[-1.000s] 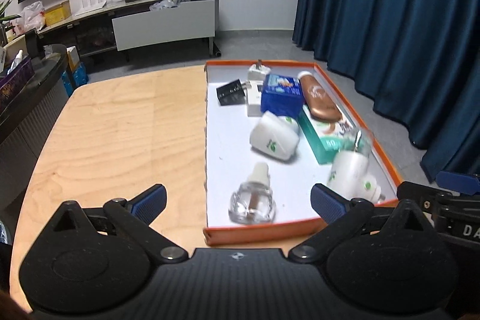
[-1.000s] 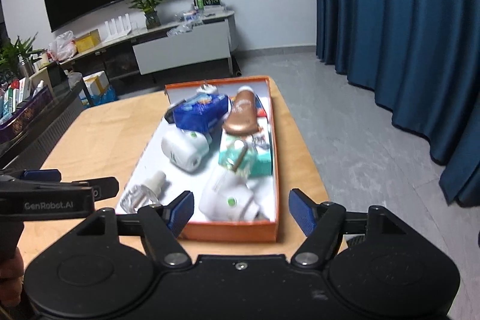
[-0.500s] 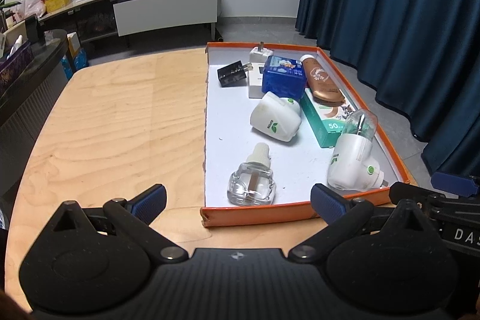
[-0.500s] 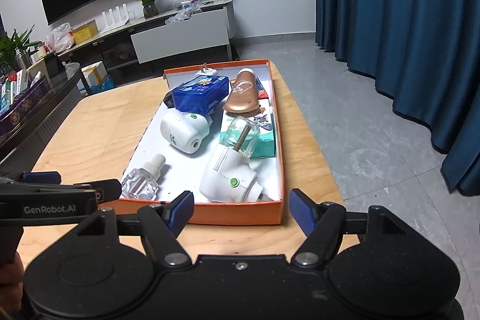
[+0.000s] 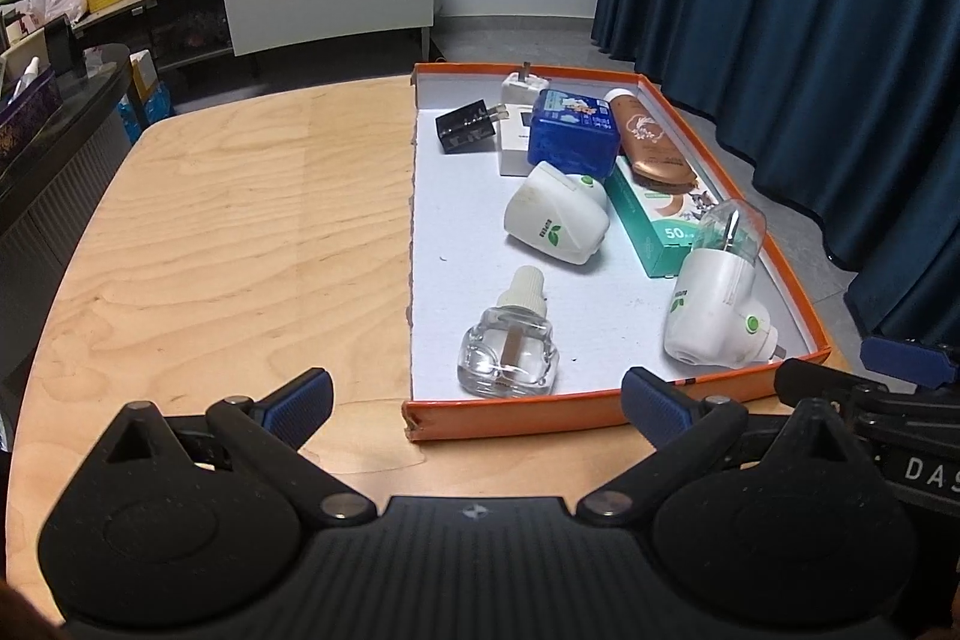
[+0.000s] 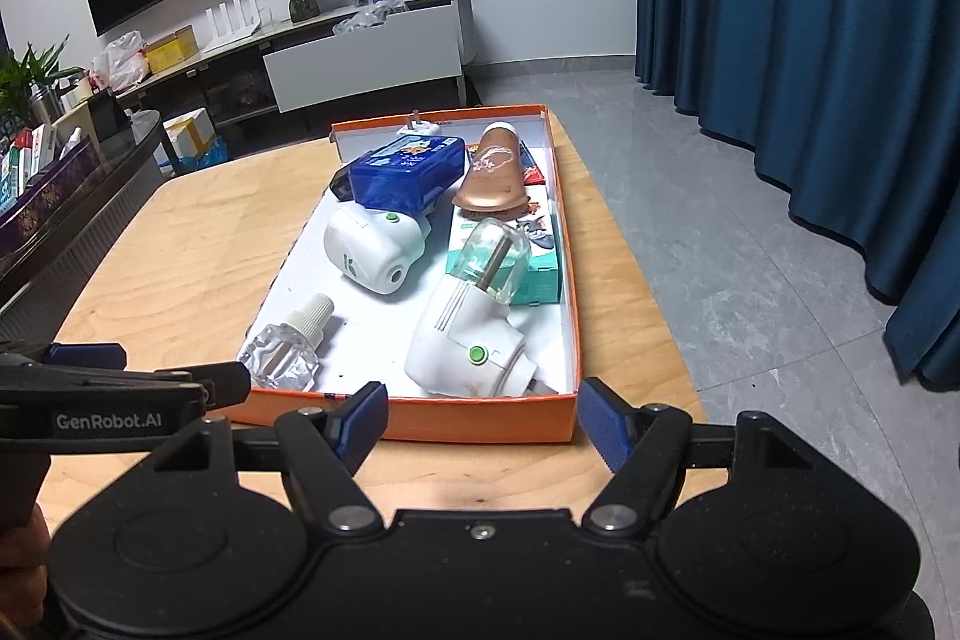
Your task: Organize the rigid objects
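The left tool (image 5: 477, 400) stands wide open with nothing between its blue pads, hovering over the wooden counter (image 5: 240, 232) just short of the near wall of the orange tray (image 5: 516, 415). The right tool (image 6: 477, 415) is likewise spread wide and empty, its two pads framing the right half of that same near wall without touching it. Left of the tray the counter is bare wood out to its rounded edge; right of the tray only a narrow strip of counter remains before the drop to the grey floor (image 6: 750, 232). Inside the tray, nearest the near wall, a clear glass refill bottle (image 5: 509, 345) lies on its side toward the left, and a white plug-in vaporizer (image 6: 471, 334) with a green button and a clear bottle fitted in it lies toward the right. Behind them lies a second white vaporizer (image 5: 555, 214), then a teal box (image 5: 657, 217) along the right wall with a bronze tube (image 5: 651, 142) on it. A blue box (image 5: 573, 133), a white plug adapter (image 5: 517, 91) and a black charger (image 5: 467, 129) fill the tray's far end.
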Demonstrator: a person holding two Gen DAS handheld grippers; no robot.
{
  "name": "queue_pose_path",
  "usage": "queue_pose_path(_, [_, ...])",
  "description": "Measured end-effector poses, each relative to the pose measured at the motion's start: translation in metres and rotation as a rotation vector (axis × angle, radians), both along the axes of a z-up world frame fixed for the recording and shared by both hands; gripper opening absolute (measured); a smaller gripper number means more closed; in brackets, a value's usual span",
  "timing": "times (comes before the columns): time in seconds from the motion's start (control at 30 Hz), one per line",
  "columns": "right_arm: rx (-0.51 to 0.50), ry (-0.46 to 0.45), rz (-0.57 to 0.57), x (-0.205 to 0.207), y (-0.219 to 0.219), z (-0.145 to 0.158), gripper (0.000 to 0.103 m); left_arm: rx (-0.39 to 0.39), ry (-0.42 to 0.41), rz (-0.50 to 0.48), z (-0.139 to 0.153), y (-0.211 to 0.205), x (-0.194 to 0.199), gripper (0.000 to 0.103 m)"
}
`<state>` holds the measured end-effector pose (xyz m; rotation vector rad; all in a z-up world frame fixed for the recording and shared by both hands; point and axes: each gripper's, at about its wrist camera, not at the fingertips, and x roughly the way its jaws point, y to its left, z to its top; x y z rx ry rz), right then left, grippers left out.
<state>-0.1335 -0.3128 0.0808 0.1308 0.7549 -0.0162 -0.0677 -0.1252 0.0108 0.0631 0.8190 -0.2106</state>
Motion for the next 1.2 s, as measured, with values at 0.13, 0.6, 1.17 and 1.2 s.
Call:
queue_pose_path(0.13, [0.000,0.000,0.001,0.0003,0.0003,-0.0001,0.083,0.001,0.000,-0.009,0.0001,-0.0021,-0.0003,0.103])
queue_pose_path(0.6, [-0.004,0.003,-0.004,0.0024,-0.0004,-0.0015,0.083,0.001,-0.003,-0.037,0.0011,-0.0071,-0.0011,0.103])
queue_pose_path(1.17, [-0.012,0.005,-0.011,0.0051,-0.0021,0.0009,0.083,-0.008,0.000,-0.034,0.0018,-0.0068,0.0007,0.103])
queue_pose_path(1.2, [-0.013,0.005,-0.012,0.0052,-0.0022,0.0009,0.083,-0.009,0.003,-0.034,0.0017,-0.0068,0.0014,0.103])
